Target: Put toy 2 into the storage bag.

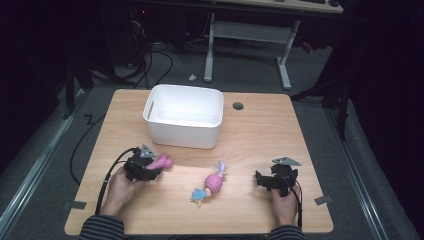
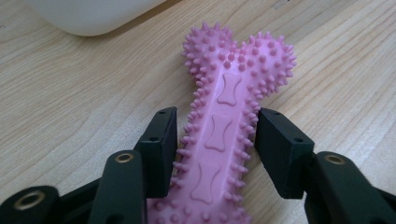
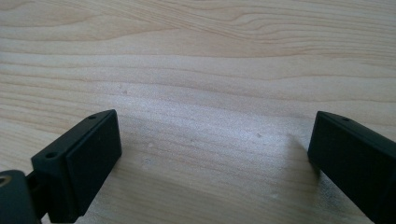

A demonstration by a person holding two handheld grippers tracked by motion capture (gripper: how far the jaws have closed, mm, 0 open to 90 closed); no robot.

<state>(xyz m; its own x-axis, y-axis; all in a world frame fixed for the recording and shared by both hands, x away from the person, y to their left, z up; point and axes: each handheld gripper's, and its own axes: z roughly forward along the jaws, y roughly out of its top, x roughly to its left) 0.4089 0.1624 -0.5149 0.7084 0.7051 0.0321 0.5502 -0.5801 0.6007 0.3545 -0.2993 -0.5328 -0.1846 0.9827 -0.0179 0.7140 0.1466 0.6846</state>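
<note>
A pink spiky bone-shaped toy (image 2: 224,116) lies flat on the wooden table (image 1: 260,135), just in front of the white bin (image 1: 184,116). My left gripper (image 2: 215,123) has its two black pads against the spikes on either side of the bone's shaft. In the high view the bone (image 1: 163,161) sticks out to the right of the left gripper (image 1: 152,166). My right gripper (image 1: 260,179) rests at the table's right front, pointing left. Its jaws stand wide apart in the right gripper view (image 3: 215,135), with bare wood between them.
A second toy (image 1: 212,182), pink in the middle with blue and yellow ends, lies between the two grippers. The bin's rounded corner (image 2: 93,16) is just beyond the bone. A cable hole (image 1: 238,106) sits right of the bin.
</note>
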